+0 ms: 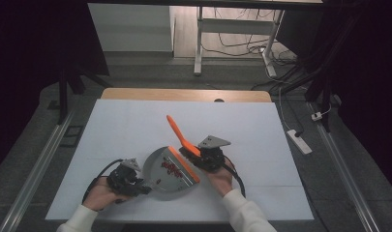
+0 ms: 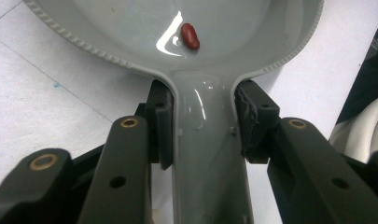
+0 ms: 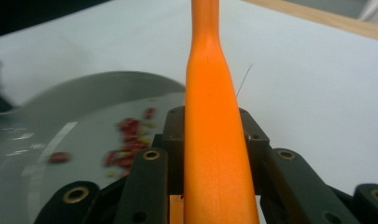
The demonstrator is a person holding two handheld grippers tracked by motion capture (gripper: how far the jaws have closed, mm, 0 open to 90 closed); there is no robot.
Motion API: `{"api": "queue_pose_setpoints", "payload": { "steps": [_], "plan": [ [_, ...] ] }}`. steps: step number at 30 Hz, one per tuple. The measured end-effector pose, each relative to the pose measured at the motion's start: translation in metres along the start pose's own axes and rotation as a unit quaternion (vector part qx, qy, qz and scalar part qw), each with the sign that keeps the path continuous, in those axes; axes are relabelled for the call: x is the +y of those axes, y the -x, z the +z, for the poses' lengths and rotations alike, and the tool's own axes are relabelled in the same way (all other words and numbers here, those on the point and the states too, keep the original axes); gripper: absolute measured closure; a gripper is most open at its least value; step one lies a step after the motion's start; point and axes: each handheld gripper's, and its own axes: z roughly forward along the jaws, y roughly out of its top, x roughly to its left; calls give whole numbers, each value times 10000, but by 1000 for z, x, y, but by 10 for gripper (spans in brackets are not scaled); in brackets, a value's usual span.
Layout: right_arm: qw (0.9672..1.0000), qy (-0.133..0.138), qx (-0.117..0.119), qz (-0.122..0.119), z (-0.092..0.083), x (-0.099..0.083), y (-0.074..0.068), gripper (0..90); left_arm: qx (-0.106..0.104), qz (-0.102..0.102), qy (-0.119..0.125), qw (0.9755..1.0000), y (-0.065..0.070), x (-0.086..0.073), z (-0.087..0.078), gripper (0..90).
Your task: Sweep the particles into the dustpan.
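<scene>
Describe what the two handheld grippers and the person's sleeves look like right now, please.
Both are black two-jaw tools. The left gripper and right gripper each carry a grey three-cornered plate on top and trail a black cable. In the gripper views the linkage arms show brass-coloured pivot bushings, and the fingers end in dark rectangular pads. The person wears white sleeves.

Wore white sleeves [image 1: 247, 212] on both forearms. Left gripper [image 1: 127, 180] and right gripper [image 1: 208, 155] were black, each topped by a grey three-cornered plate [image 1: 214, 141] and trailing a black cable [image 1: 236, 175]. Brass-ringed pivots [image 2: 129, 122] and screw holes showed on the linkage arms; black pads [image 2: 164, 122] lined the jaws.
</scene>
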Motion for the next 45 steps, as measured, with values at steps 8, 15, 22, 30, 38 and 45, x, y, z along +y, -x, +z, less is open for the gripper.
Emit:
{"api": "queue_pose_setpoints", "payload": {
  "steps": [8,15,22,30,38,45],
  "plan": [
    [9987,-193,-412,216,18,-2,25,704,-2,2,-2,10000,0,0,0,618],
    [9994,-236,-142,197,26,-3,10,703,6,3,9,10000,0,0,0,617],
    [9998,-113,176,54,25,-5,-18,702,11,8,3,10000,0,0,0,617],
    [9974,-57,717,-24,27,-3,-46,704,20,2,19,10000,0,0,0,617],
    [9983,235,524,34,14,9,-35,704,22,11,21,10000,0,0,0,617],
    [9985,270,423,214,1,9,-18,704,38,16,32,10000,1,0,0,617]
  ]
}}
